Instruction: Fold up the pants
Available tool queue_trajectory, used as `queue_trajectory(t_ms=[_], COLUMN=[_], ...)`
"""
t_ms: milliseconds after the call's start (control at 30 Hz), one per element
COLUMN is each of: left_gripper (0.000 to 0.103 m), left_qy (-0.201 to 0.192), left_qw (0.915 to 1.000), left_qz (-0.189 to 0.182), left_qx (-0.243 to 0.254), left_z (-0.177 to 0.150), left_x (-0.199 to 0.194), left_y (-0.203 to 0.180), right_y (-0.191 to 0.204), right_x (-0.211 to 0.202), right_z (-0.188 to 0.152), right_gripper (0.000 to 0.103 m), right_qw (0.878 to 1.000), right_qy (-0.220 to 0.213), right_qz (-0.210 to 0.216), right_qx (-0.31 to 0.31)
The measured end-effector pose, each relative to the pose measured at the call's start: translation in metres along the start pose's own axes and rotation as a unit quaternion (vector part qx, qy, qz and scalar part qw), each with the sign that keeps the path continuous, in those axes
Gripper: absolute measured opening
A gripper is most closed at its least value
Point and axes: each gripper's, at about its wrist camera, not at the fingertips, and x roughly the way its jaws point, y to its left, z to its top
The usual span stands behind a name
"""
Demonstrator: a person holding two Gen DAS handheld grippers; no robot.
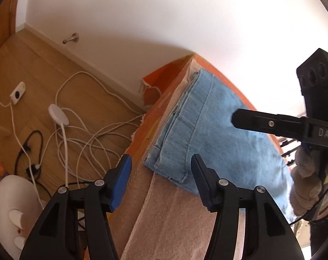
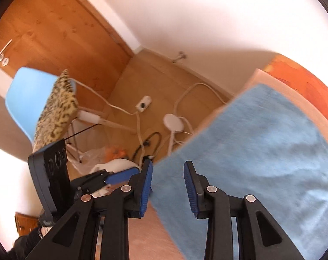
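Note:
The light blue denim pants (image 1: 209, 134) lie folded into a flat stack on a pink towel (image 1: 170, 216) at the table's left edge. They fill the right of the right wrist view (image 2: 261, 156), blurred. My left gripper (image 1: 161, 173) is open and empty, just above the stack's near left corner. My right gripper (image 2: 168, 186) is open and empty over the near edge of the pants. It also shows from the side in the left wrist view (image 1: 235, 119), above the pants. The left gripper shows at the left of the right wrist view (image 2: 122, 173).
An orange cloth (image 1: 157, 86) covers the table under the towel. On the wooden floor to the left lie white cables (image 1: 88, 134), a power strip (image 1: 17, 92) and a white appliance (image 1: 10, 205). A blue chair (image 2: 29, 99) with a leopard-print cloth (image 2: 55, 108) stands by the wooden door.

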Motion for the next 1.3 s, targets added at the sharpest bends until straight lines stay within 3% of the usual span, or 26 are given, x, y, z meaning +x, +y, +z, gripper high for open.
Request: queue_trajectory(t_ms=[100,133,367,433,467,533,667,733,800,867,967,1100,1300], left_gripper=[0.052,0.045,0.027,0.023,0.015,0.014,0.012,0.012,0.011,0.011,0.011,0.011,0.011], left_qy=[-0.008,-0.014,-0.052,-0.063,-0.068,-0.082,-0.105,-0.109,-0.112,-0.114,-0.115,-0.115,-0.115], left_qw=[0.9994,0.9989,0.9886,0.9822,0.9789,0.9696,0.9635,0.9643,0.9652,0.9633,0.9607,0.9602,0.9612], left_qz=[0.024,0.032,0.095,0.113,0.120,0.137,0.128,0.115,0.105,0.105,0.107,0.104,0.102], left_qx=[0.022,0.031,0.105,0.136,0.151,0.186,0.210,0.212,0.212,0.219,0.229,0.232,0.229], left_z=[-0.004,-0.006,-0.017,-0.020,-0.022,-0.027,-0.031,-0.031,-0.030,-0.029,-0.030,-0.028,-0.026], left_x=[0.003,0.003,-0.002,-0.004,-0.005,-0.008,-0.014,-0.017,-0.018,-0.018,-0.015,-0.014,-0.018], left_y=[-0.010,-0.014,-0.039,-0.049,-0.053,-0.064,-0.071,-0.070,-0.069,-0.071,-0.073,-0.072,-0.067], right_y=[-0.008,-0.011,-0.031,-0.033,-0.033,-0.030,-0.022,-0.020,-0.020,-0.019,-0.012,-0.011,-0.030], right_x=[0.003,0.004,0.012,0.017,0.019,0.023,0.021,0.017,0.016,0.020,0.029,0.039,0.036], right_z=[-0.003,-0.004,-0.006,-0.007,-0.008,-0.007,-0.001,0.004,0.011,0.019,0.026,0.026,0.015], right_gripper=[0.034,0.034,0.034,0.036,0.036,0.036,0.039,0.044,0.059,0.061,0.061,0.045,0.038], right_qw=[1.000,1.000,1.000,0.999,0.999,0.999,1.000,1.000,0.999,0.999,0.999,0.998,0.995], right_qy=[0.011,0.014,0.015,0.020,0.023,0.028,0.017,0.006,-0.001,0.004,0.011,0.026,0.016], right_qz=[-0.011,-0.011,-0.007,-0.010,-0.010,-0.009,-0.002,0.002,0.002,0.006,-0.006,-0.019,0.008], right_qx=[0.002,0.001,0.023,0.024,0.024,0.024,0.020,0.025,0.034,0.039,0.036,0.047,0.100])
